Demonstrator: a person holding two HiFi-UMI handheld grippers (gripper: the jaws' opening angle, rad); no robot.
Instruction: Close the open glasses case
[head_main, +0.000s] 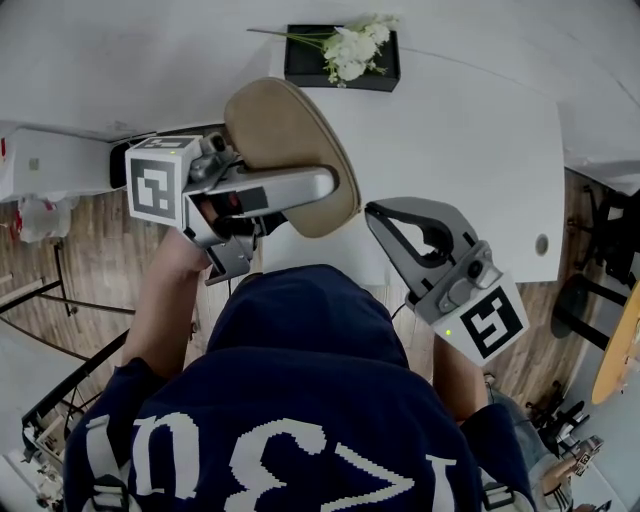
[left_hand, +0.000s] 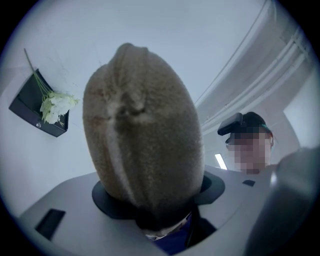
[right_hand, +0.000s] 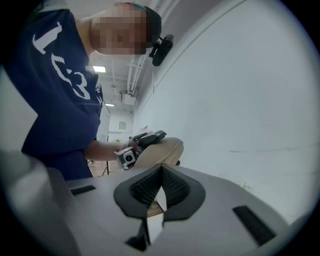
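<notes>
Counter (head_main: 470, 150) in white, with a tan glasses case (head_main: 285, 150) held in the air over its near left corner.
The case looks shut, its two halves meeting along a seam. The left claw (head_main: 325, 188) is clamped across the case's near end. The right claw (head_main: 372, 211) is just beside it, pads pressed together with nothing between them. A black box (head_main: 305, 68) of white flowers (head_main: 355, 45) sits at the far edge.

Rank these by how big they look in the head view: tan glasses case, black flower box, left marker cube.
Largest: tan glasses case.
Then black flower box and left marker cube, which look alike; the cube sits nearer the camera, so unranked.
</notes>
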